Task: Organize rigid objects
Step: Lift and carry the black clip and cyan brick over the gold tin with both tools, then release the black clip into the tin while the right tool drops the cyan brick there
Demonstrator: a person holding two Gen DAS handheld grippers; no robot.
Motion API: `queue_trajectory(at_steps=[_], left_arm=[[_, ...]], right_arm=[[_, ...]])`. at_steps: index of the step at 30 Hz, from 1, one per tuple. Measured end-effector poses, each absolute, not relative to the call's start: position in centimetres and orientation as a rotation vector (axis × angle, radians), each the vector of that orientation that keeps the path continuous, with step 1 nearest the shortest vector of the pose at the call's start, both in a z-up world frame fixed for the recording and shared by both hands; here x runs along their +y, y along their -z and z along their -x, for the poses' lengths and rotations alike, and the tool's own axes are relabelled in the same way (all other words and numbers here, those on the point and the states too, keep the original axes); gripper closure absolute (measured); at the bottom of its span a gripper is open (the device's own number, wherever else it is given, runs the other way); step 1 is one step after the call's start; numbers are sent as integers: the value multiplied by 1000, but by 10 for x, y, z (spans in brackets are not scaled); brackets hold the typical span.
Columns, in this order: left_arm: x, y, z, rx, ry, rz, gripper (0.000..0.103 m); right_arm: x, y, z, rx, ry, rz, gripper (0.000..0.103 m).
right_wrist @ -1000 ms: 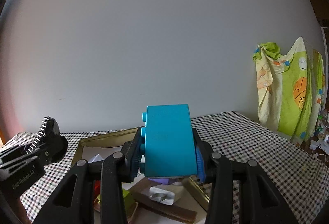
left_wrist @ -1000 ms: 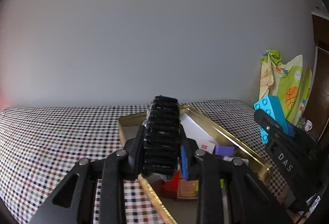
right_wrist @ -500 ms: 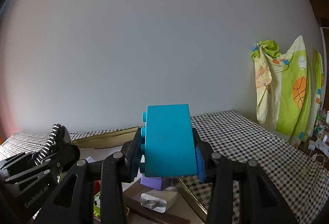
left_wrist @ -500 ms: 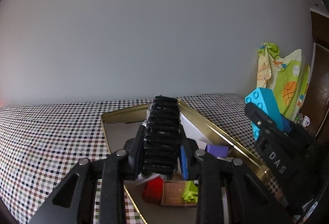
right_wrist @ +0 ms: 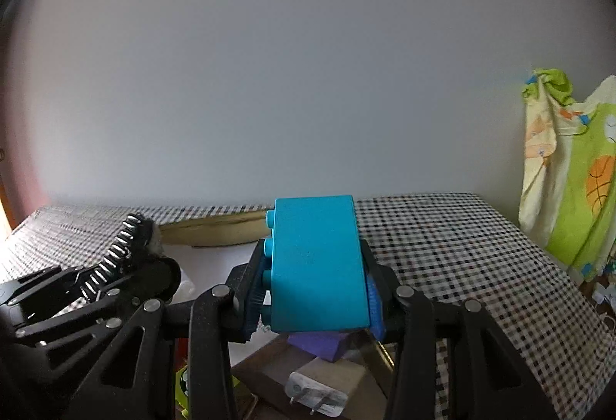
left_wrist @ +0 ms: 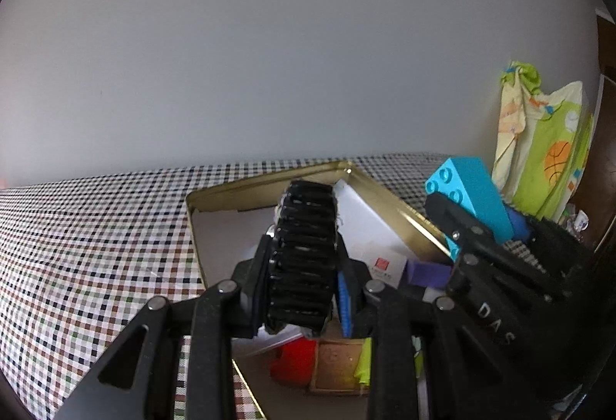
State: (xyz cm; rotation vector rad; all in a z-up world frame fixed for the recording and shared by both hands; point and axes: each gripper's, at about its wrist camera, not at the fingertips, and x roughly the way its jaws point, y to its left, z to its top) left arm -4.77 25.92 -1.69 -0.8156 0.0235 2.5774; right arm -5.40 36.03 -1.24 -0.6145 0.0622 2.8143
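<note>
My left gripper is shut on a black ribbed clip and holds it above the gold tin box; the clip also shows in the right wrist view. My right gripper is shut on a cyan toy brick, held over the box's right side; the brick also shows in the left wrist view. Inside the box lie a white card, a purple block, a red block, a tan tile and a white plug.
The box sits on a checkered tablecloth against a plain grey wall. A yellow-green printed cloth hangs at the right, past the table's end. The second wall of the box shows at the back.
Both grippers have moved over the box and closer together, each still holding its object. The box's inside shows more fully in the left wrist view.
</note>
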Motion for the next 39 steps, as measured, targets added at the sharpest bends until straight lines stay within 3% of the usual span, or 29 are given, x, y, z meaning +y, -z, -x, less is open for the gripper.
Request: queue_trajectory(at_steps=[11,14,18,20,22,24,25,27,30,39], left_arm=[[260,21,53,65,-2593,834,76],[259,26,58,49,-2584,872,70],[251,28,64,-2,-2605,944,42],[246,26,63,-23,-2619,912,33],[241,23,58,-39,-2669,843,17],[233,19,52,-69,-2746,771,0],[229,18,50,-91,-2759,742,0],[222,12,47,-158,-2739,688,0],[221,11,46,-166,-2737,676,0],[216,18,39,-34,-2801,640,0]], right_arm=[[362,19,82,28,-2812,834,57],[369,23,88,87,-2820,894,57],[376,25,87,164,-2821,914,57],[382,26,87,227,-2835,904,56],[385,26,82,294,-2844,876,50],[394,27,79,385,-2844,826,37],[399,27,76,444,-2846,801,33],[406,30,73,549,-2858,768,15],[410,30,68,623,-2855,709,15],[408,26,58,594,-2844,558,15]])
